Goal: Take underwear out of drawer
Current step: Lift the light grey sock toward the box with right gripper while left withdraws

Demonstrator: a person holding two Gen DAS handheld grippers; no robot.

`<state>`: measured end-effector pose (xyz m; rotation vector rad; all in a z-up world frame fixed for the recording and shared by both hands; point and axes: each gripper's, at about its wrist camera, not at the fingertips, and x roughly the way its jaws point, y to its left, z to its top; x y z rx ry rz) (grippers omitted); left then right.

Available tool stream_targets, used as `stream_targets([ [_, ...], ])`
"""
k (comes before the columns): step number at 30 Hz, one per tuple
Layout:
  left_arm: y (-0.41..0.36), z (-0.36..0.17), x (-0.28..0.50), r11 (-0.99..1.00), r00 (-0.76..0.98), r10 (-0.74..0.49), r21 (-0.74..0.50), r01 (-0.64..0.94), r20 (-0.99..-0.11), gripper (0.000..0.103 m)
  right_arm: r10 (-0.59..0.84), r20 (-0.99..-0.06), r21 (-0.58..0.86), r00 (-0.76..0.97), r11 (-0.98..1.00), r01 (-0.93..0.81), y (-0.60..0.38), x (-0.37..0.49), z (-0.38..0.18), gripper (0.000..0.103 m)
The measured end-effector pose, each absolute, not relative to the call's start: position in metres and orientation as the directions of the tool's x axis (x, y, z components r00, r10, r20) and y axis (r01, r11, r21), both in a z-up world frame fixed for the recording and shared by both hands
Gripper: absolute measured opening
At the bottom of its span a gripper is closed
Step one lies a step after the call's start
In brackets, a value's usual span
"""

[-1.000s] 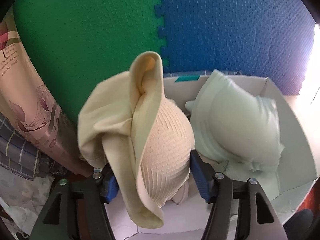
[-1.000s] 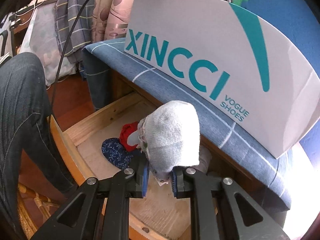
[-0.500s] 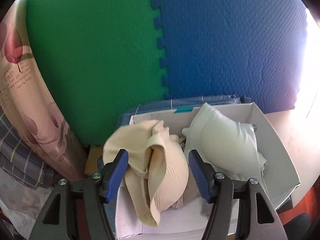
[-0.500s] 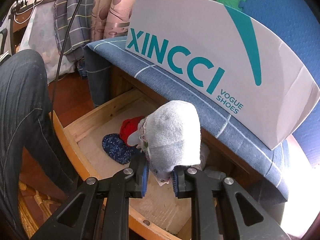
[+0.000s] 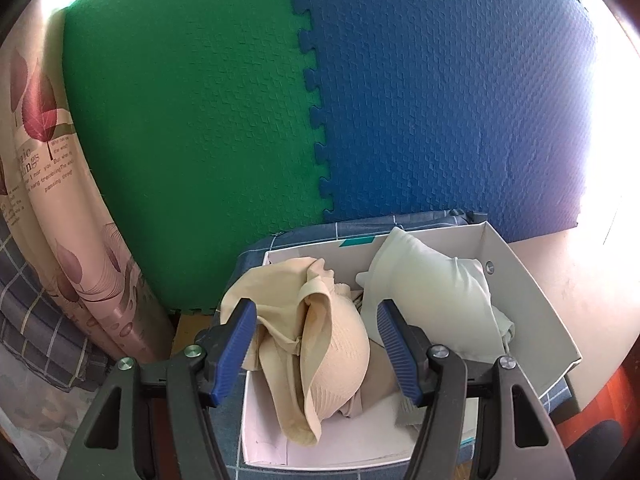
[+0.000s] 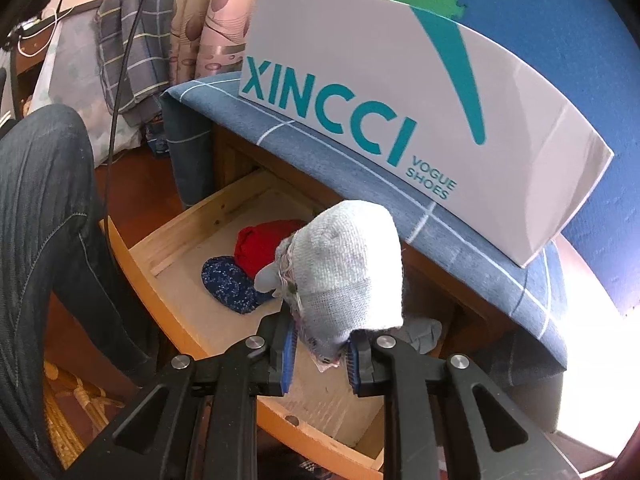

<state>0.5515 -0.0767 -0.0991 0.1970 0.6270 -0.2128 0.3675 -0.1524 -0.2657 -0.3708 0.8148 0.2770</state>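
Left gripper (image 5: 316,344): the jaws stand wide apart and hold nothing. The blue pads (image 5: 236,348) are on both sides of the beige bra, seen from above, and they do not press it.
Beige bra (image 5: 320,344): it lies crumpled in the left part of the white box, with one ribbed cup up and a strap folded over it.
Pale green bra (image 5: 436,300): it lies in the right part of the same box, just beside the beige one, with the cups upward.
White box (image 5: 532,304): an open shoe box that stands on a blue checked cloth (image 5: 288,244). In the right wrist view its long side shows the word XINCCI in teal letters.
Right gripper (image 6: 319,354): the jaws are almost together and clamp the lower edge of a grey-white knitted piece of underwear (image 6: 348,268). The piece stands up above the pads like a rounded cup, and it is over the drawer, clear of the drawer's floor.
Drawer (image 6: 172,240): a light wooden drawer, pulled out under the cloth-covered top. Inside it lie a red garment (image 6: 260,244) and a dark blue patterned one (image 6: 228,284), touching each other. A small grey piece (image 6: 420,334) lies at the right, partly hidden behind the gripper.
Wall: green and blue foam mats (image 5: 192,120), joined by a toothed seam.
Person: a leg in dark jeans (image 6: 44,216) is at the left of the drawer.
Curtain (image 5: 44,200): pink with a leaf print, left of the box.
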Motion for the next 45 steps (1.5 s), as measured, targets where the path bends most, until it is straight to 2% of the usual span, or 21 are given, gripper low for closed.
stream_targets([
  [15,-0.031,-0.106,0.542,0.977,0.812,-0.121,0.076,0.199,-0.571,0.064,0.055,-0.735,-0.231,0.676,0.917,-0.325,-0.161,0.365,-0.239,0.02],
  [33,0.031,-0.136,0.513,0.993,0.826,-0.091,0.014,0.118,-0.556,0.064,0.058,-0.65,-0.229,0.757,0.936,-0.268,-0.171,0.385,-0.171,0.02],
  [45,0.065,-0.181,0.483,0.999,0.792,-0.044,-0.005,0.052,-0.608,0.064,0.067,-0.589,-0.211,0.805,0.949,-0.233,-0.178,0.407,-0.128,0.021],
])
